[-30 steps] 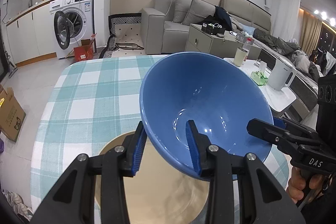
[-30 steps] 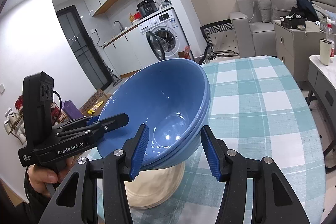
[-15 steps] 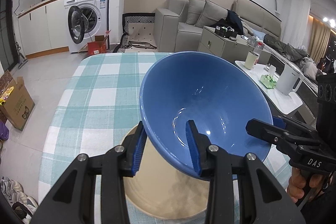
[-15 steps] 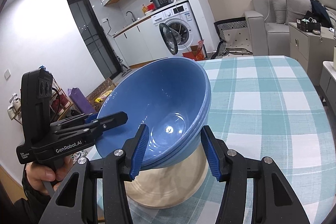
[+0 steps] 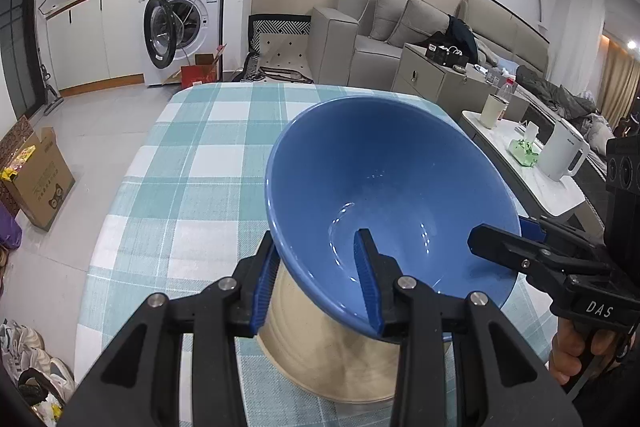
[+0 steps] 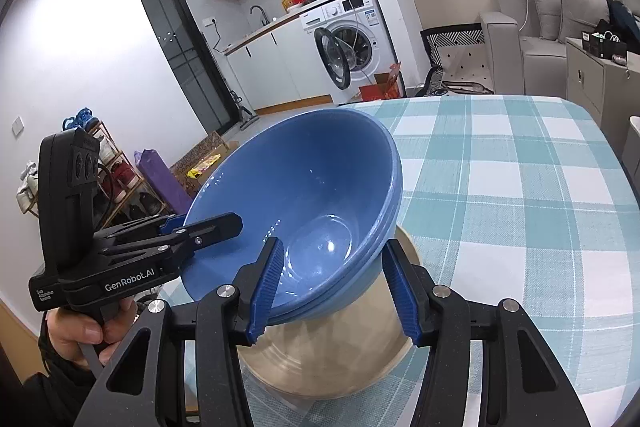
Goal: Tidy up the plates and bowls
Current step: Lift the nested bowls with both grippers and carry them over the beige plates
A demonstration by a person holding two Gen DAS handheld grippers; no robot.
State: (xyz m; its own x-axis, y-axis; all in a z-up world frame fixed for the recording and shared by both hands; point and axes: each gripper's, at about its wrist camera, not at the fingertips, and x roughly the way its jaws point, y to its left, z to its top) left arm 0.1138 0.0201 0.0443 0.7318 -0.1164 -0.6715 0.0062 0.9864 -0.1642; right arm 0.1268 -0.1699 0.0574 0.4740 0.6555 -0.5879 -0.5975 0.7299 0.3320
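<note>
Two hand-held grippers carry a stack of blue bowls (image 5: 384, 187) tilted above a beige plate (image 5: 320, 359) that lies on the counter (image 5: 192, 163), which is covered in a teal-and-white check cloth. The left gripper (image 5: 316, 287) has its jaws clamped on the rim of the stack at the 6 o'clock edge in the left wrist view, one blue pad inside the top bowl and the other against the outer wall. The right gripper (image 6: 332, 291) grips the opposite side, one pad inside the bowl and the other beside the outer wall; whether that outer pad presses on the wall cannot be told, as a narrow gap seems to show there. In the right wrist view the stacked rims of at least two bowls show at the 3 o'clock side. In each view the other gripper reaches onto the far rim, with the person's hand (image 6: 84, 331) on its handle. Whether the bowls' base touches the plate cannot be told. Past the counter at 11 o'clock stands a washing machine (image 5: 180, 23) with its door open, and at 1 o'clock a grey sofa (image 5: 384, 35). A white kettle (image 5: 564, 155) sits on a side table at 3 o'clock.
</note>
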